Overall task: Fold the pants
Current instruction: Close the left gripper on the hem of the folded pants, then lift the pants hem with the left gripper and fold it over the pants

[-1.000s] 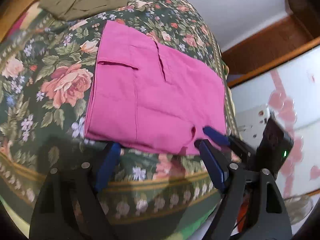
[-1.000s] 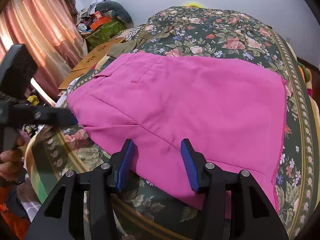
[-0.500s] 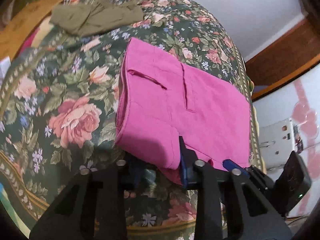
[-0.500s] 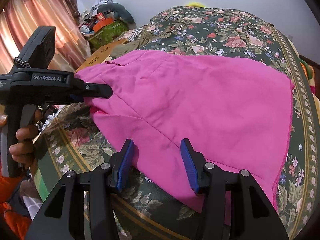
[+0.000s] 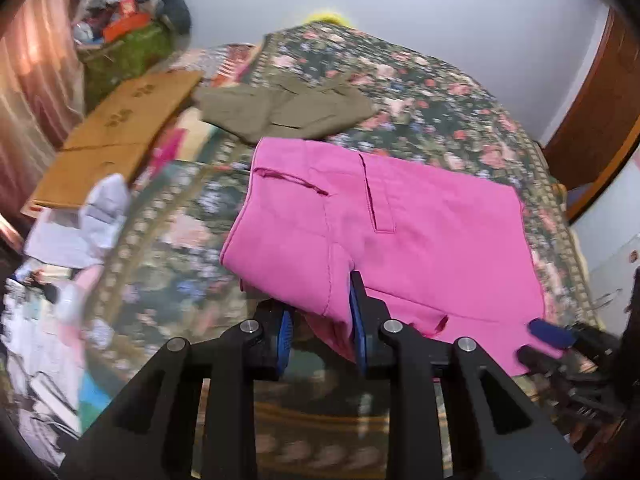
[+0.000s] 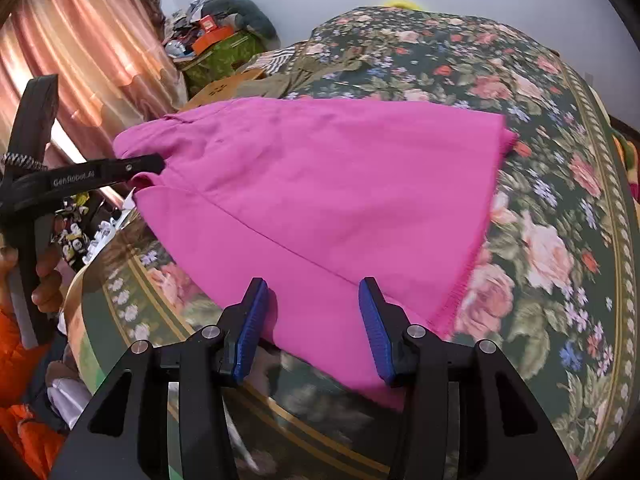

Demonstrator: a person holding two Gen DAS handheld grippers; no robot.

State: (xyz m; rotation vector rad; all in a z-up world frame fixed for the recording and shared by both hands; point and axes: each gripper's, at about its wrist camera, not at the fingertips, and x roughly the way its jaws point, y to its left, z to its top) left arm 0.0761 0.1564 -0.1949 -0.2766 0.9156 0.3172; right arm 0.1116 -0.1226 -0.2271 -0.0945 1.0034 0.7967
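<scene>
Pink pants (image 5: 400, 240), partly folded, lie on a floral bedspread (image 5: 440, 92). My left gripper (image 5: 320, 320) is shut on the near left edge of the pants and holds it lifted off the bed. From the right wrist view the left gripper (image 6: 156, 164) pinches that corner, and the pants (image 6: 320, 184) slope up toward it. My right gripper (image 6: 312, 320) is open, its blue pads either side of the near hem. It also shows in the left wrist view (image 5: 540, 344) at the pants' near right corner.
Folded olive pants (image 5: 288, 112) lie further back on the bed. Flat cardboard (image 5: 120, 136), white cloth (image 5: 88, 220) and clutter sit left of the bed. A pink curtain (image 6: 80, 60) hangs at left. A wooden door frame (image 5: 592, 120) stands at right.
My left gripper closed on the near left edge of the pants and lifted it up and back. The right gripper stayed open at the near hem.
</scene>
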